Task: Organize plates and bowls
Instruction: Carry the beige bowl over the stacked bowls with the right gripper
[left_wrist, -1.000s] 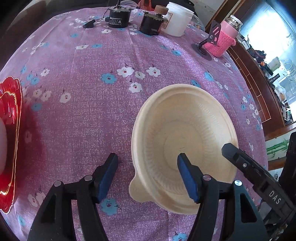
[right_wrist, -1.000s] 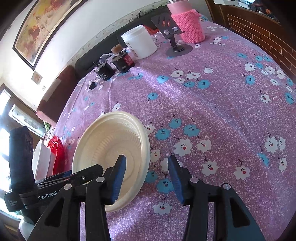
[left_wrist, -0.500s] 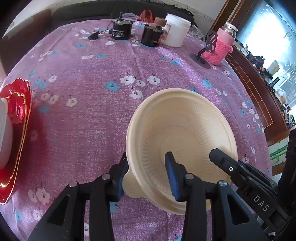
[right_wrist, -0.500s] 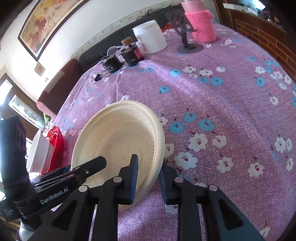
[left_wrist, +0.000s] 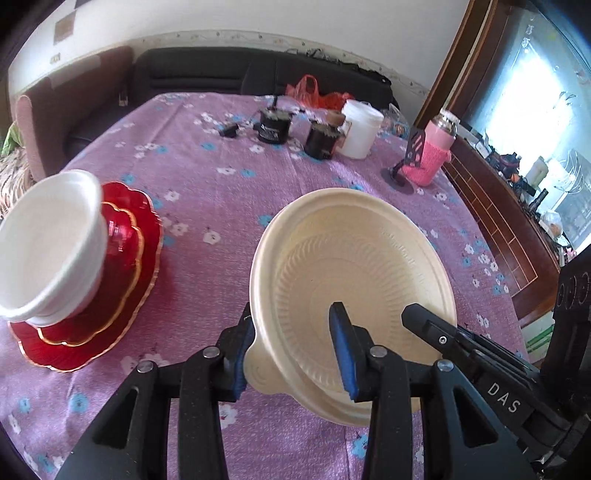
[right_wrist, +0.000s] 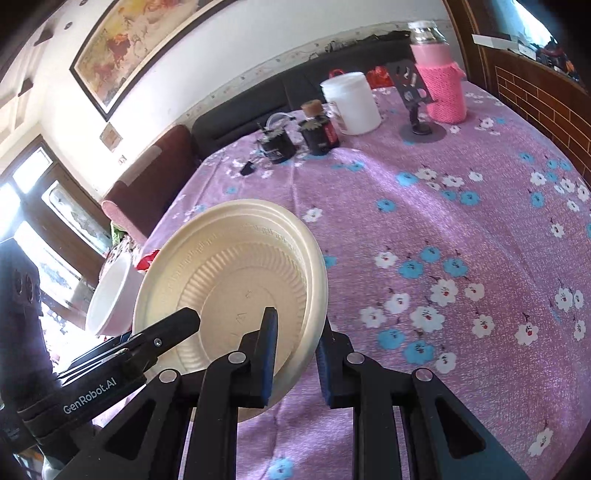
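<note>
A cream ribbed bowl (left_wrist: 354, 266) is held up off the table by both grippers. My left gripper (left_wrist: 291, 350) is shut on its near rim by the tab. My right gripper (right_wrist: 293, 350) is shut on its right rim; the bowl shows tilted in the right wrist view (right_wrist: 229, 273). To the left, a white bowl (left_wrist: 48, 247) sits on stacked red scalloped plates (left_wrist: 122, 280), and it also shows in the right wrist view (right_wrist: 110, 291).
The table has a purple flowered cloth (left_wrist: 221, 192). At the far side stand two black jars (left_wrist: 273, 127), a white tub (left_wrist: 360, 129), a pink-sleeved bottle (left_wrist: 430, 155) and a small black stand (left_wrist: 402, 173). A dark sofa runs behind.
Both grippers closed on the cream bowl's rim and raised it off the table. The views rose, bringing the white bowl and red plates fully into sight.
</note>
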